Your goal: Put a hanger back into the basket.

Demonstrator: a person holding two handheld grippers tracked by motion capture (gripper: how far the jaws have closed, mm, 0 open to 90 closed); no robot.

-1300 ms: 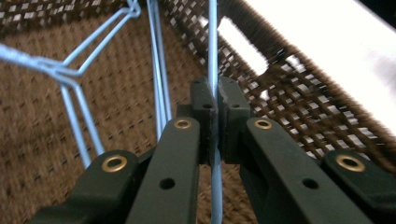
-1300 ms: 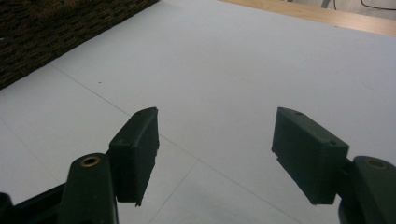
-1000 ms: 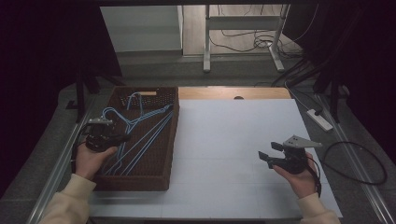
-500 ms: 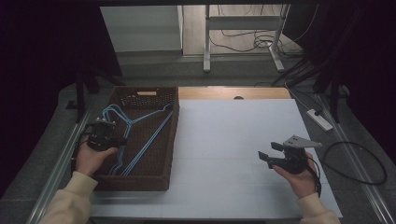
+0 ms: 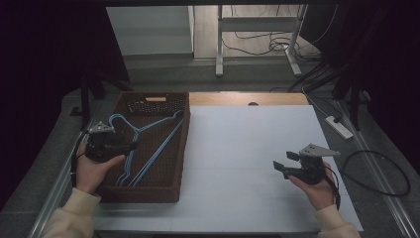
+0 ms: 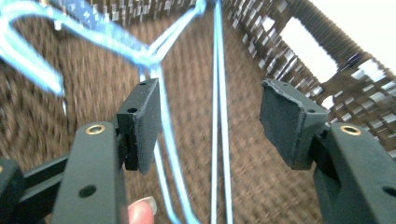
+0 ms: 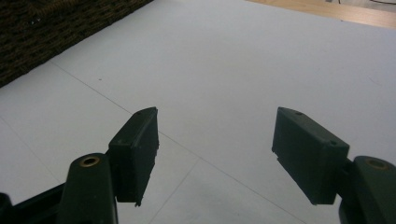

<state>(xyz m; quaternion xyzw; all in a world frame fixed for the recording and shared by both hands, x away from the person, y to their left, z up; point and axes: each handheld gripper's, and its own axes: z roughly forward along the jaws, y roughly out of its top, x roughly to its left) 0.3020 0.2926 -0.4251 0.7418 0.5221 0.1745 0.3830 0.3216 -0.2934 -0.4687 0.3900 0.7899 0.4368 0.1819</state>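
High view, left gripper (image 5: 132,145) now farther over basket (image 5: 148,186) hangers (image 5: 153,148), right gripper (image 5: 283,165) unmoved, both fingers open

White-topped table (image 5: 247,148), brown woven basket (image 5: 176,148) at its left side

The high view is looking forward and down over the white table (image 5: 247,148); the left gripper view is peering closely into the brown basket (image 6: 70,93), while the right gripper view is skimming the table, catching the basket's wall (image 7: 46,28) too
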